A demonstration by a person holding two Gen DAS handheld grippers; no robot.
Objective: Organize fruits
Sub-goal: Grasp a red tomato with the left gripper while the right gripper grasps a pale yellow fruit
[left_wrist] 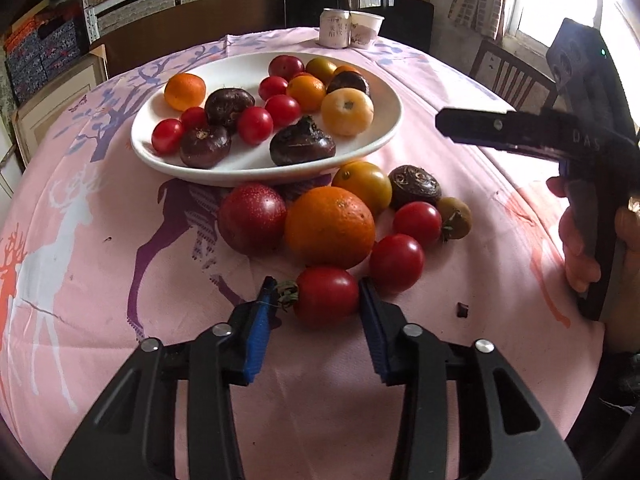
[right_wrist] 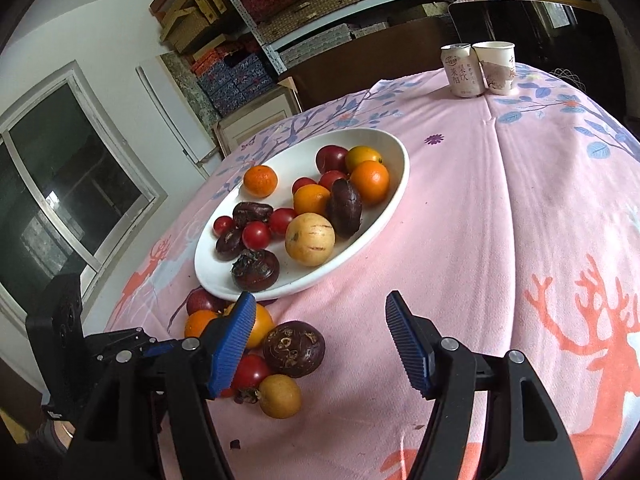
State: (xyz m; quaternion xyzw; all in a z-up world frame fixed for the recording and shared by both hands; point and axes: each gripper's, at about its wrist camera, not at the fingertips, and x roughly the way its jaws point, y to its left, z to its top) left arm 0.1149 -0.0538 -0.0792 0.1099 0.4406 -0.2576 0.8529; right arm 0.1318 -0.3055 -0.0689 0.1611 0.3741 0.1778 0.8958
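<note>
While the right gripper hangs open above the cloth, the left gripper brackets the nearest tomato, stem leftward, jaws apart, short of the plate's near rim.

Loose fruit pile crowds tablecloth just below plate near rim. Cloth betw. plate and right edge is open. Can and cup stand at far edge.
</note>
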